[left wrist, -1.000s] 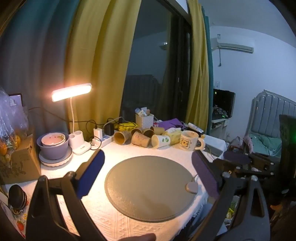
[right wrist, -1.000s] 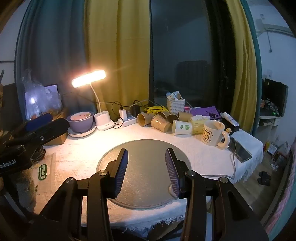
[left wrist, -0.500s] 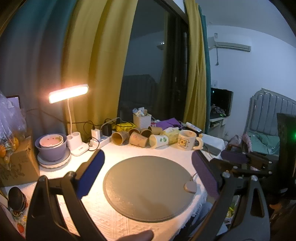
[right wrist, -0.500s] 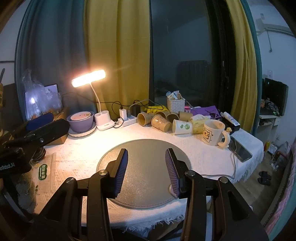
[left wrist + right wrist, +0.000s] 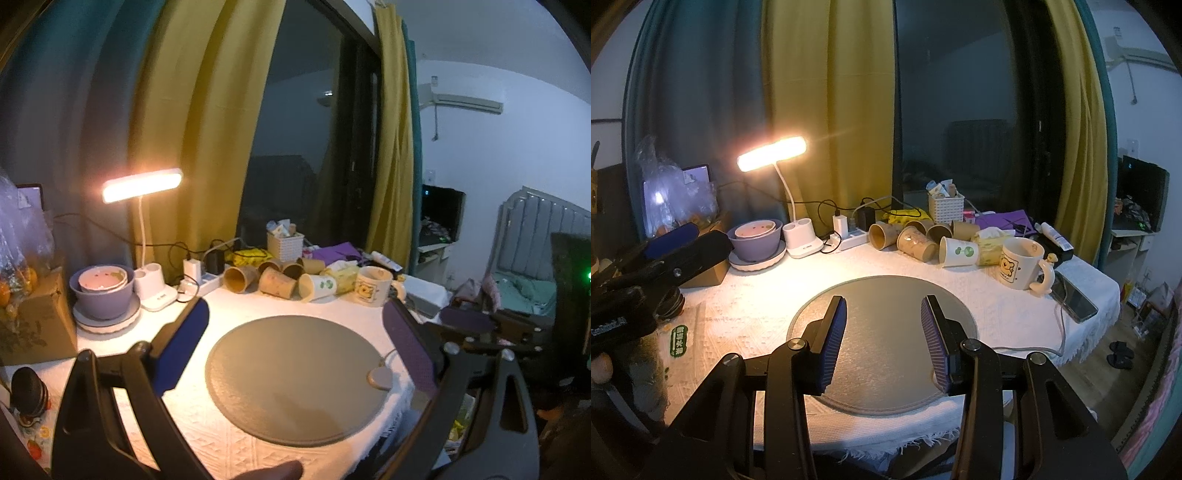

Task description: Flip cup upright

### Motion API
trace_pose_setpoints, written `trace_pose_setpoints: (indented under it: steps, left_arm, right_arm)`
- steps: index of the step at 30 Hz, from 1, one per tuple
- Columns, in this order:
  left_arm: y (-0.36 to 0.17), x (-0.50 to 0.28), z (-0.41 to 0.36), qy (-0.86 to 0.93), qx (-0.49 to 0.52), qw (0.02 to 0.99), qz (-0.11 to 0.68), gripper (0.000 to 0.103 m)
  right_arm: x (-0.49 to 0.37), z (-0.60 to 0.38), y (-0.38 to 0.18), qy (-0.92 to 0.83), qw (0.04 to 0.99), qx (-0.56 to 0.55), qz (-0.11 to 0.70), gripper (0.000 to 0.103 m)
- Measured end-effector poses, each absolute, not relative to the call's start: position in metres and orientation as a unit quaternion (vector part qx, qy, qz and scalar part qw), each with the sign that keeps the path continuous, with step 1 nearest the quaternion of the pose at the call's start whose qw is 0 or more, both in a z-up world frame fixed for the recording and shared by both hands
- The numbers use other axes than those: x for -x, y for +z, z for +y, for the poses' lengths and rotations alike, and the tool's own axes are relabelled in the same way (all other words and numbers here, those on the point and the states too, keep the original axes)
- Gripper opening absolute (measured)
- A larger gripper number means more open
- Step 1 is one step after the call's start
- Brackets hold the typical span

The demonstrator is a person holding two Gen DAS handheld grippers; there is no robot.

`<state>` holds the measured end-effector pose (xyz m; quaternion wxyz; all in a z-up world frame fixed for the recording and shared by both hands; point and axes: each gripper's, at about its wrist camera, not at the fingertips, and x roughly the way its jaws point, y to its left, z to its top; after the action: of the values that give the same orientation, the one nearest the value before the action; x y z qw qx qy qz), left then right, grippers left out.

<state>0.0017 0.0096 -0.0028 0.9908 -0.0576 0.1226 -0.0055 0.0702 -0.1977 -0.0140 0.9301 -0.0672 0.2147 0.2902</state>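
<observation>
Looking along my left gripper, I see its jaws spread wide with nothing between them, framing the round grey mat on the white tablecloth. My right gripper is also released, its ribbed blue pads parted over the near half of that mat, empty.

The cups lie in a cluster at about 12 o'clock beyond the mat, near the window. The white paper cup with green print lies on its side, mouth toward 9 o'clock, just beside the brown paper cups, which also lie tipped over, touching one another. From the left view the white cup sits at roughly 1 o'clock from the mat's centre. A ceramic mug with a bear picture stands upright at 2 o'clock in the right view, handle toward the table edge.

At 10 o'clock a lit desk lamp leans over a purple bowl on a plate. A white basket stands behind the cups, and a phone lies at 3 o'clock near the edge.
</observation>
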Motion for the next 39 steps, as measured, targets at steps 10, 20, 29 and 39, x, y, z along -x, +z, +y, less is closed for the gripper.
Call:
trace_pose_setpoints:
  steps: [10, 20, 29, 39]
  left_arm:
    - [-0.0049, -0.0002, 0.0028, 0.005, 0.039, 0.99, 0.132, 0.096]
    - [-0.0044, 0.0013, 0.0087, 0.001, 0.052, 0.99, 0.13, 0.096]
    - [-0.0045, 0.0017, 0.0081, 0.001, 0.053, 0.99, 0.129, 0.096]
    - [-0.0041, 0.001, 0.0098, 0.001, 0.054, 0.99, 0.13, 0.096]
  right_arm:
    - [-0.069, -0.1967, -0.0144, 0.29, 0.93, 0.068, 0.215, 0.044]
    - [-0.0692, -0.1969, -0.015, 0.291, 0.93, 0.068, 0.216, 0.044]
    - [-0.0689, -0.1968, -0.0157, 0.291, 0.929, 0.068, 0.216, 0.044]
    - [-0.0697, -0.1963, -0.0155, 0.291, 0.93, 0.069, 0.216, 0.044]
